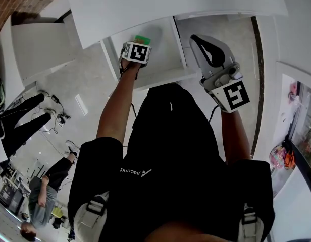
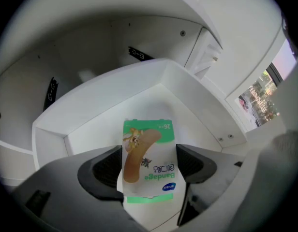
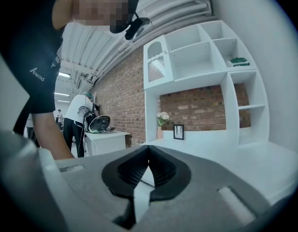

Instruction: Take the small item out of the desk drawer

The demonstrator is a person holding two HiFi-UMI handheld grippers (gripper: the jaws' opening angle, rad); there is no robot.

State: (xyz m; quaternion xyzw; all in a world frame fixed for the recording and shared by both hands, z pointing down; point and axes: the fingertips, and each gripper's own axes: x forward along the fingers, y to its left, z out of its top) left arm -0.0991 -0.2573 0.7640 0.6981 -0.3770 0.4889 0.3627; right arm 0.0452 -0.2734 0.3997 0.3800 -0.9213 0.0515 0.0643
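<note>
The small item is a green and white bandage box [image 2: 148, 161], standing upright between the dark pads of my left gripper [image 2: 148, 167], which is shut on its two sides. Below it lies the open white drawer [image 2: 91, 124], seemingly with nothing else in it. In the head view the left gripper [image 1: 139, 44] points steeply down over the drawer [image 1: 165, 49], and only a green edge of the box [image 1: 142, 39] shows past its marker cube. My right gripper [image 1: 203, 42] hovers to the right of the drawer, shut, holding nothing. The right gripper [image 3: 148, 151] looks out level across the room.
The white desk top [image 1: 170, 4] overhangs the back of the drawer. A white shelf unit [image 3: 207, 57] stands against a brick wall. Cables [image 1: 59, 115] lie on the floor at the left, and another person [image 1: 44, 185] stands farther off.
</note>
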